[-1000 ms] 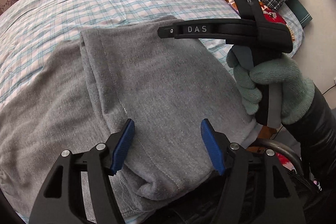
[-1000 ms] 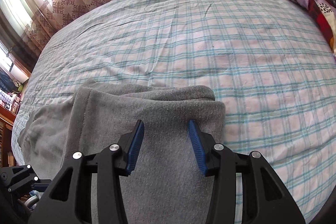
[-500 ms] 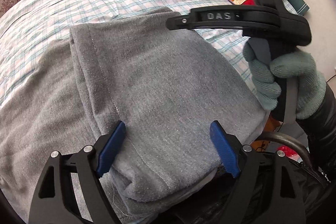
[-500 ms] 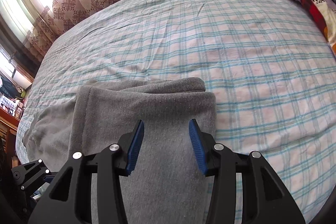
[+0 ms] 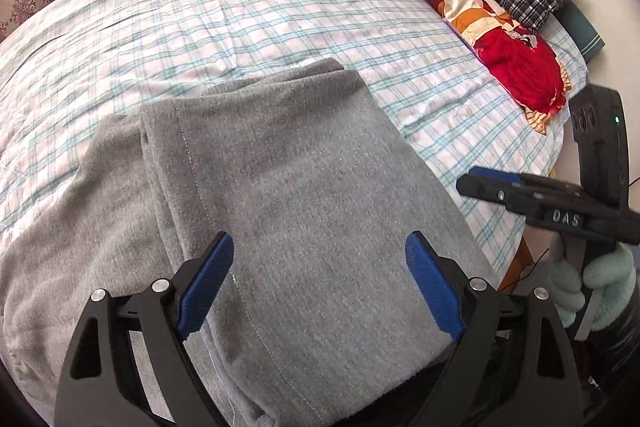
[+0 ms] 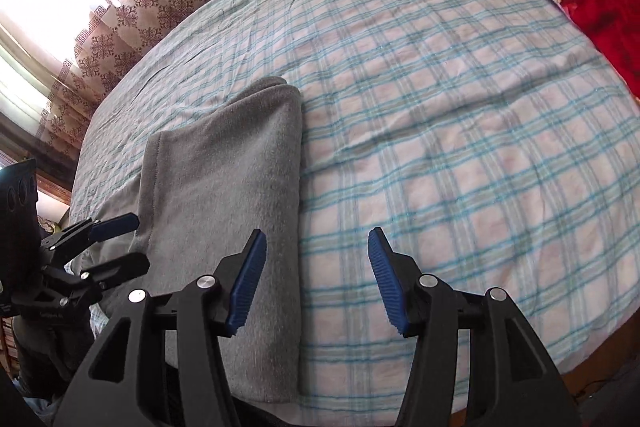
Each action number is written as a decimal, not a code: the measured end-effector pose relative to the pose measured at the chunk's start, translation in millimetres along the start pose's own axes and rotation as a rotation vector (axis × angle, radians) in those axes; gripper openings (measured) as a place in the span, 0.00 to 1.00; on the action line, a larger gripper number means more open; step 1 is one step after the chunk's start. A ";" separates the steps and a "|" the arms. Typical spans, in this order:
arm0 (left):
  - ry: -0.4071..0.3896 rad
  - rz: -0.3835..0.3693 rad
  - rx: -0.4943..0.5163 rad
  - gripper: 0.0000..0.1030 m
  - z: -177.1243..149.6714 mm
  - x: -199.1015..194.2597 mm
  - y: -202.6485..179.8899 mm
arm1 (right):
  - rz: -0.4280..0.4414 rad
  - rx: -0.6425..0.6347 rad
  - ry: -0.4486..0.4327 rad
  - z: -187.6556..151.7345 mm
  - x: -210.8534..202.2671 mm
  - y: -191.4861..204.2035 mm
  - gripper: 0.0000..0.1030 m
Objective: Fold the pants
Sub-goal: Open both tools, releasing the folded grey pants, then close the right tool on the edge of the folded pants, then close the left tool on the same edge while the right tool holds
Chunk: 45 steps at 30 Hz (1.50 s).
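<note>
"DAS" on right hand-held gripper (image 5: pixel 476 183)

My left gripper (image 5: pixel 320 287) and right gripper (image 6: pixel 316 281) are black frames with silver screws behind ribbed blue pads (image 5: pixel 206 287). Behind the right gripper's fingers, white letters read "DAS". My right hand (image 5: pixel 592 291) wears a pale green knit glove and a shiny black sleeve (image 5: pixel 624 367).

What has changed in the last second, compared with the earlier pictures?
The right gripper has swung off the grey pants to their right edge, over the checked sheet; its jaws are opening with nothing between them. The left gripper has widened its jaws, which are opening above the pants, not gripping. The pants stay folded in the same place.
</note>
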<state>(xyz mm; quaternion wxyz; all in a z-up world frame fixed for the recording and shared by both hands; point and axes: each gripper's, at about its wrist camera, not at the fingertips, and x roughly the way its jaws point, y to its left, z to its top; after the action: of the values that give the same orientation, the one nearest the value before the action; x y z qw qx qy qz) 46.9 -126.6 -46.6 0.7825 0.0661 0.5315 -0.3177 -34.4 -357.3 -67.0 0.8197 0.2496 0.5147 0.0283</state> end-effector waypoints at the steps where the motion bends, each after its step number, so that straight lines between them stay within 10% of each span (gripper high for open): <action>1: 0.000 -0.002 -0.001 0.86 3.4 0.7 -1.2 | 0.011 0.008 0.015 -5.4 1.2 0.8 0.52; 25: 0.147 -0.009 -0.021 0.87 77.8 75.2 -48.1 | 0.197 0.058 0.134 -21.9 19.9 5.4 0.61; 33: 0.208 0.020 -0.020 0.87 87.7 100.4 -61.5 | 0.189 0.024 0.125 -25.2 19.1 11.5 0.37; 45: 0.270 0.056 -0.035 0.91 97.6 114.4 -64.8 | 0.127 -0.173 0.011 -33.5 -0.8 57.1 0.32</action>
<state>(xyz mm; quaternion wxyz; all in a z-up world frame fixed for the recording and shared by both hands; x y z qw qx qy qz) 113.9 -269.6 -89.8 0.7135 0.1095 0.6353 -0.2745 -51.5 -294.9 -52.9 0.8319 0.2096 0.4981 0.1258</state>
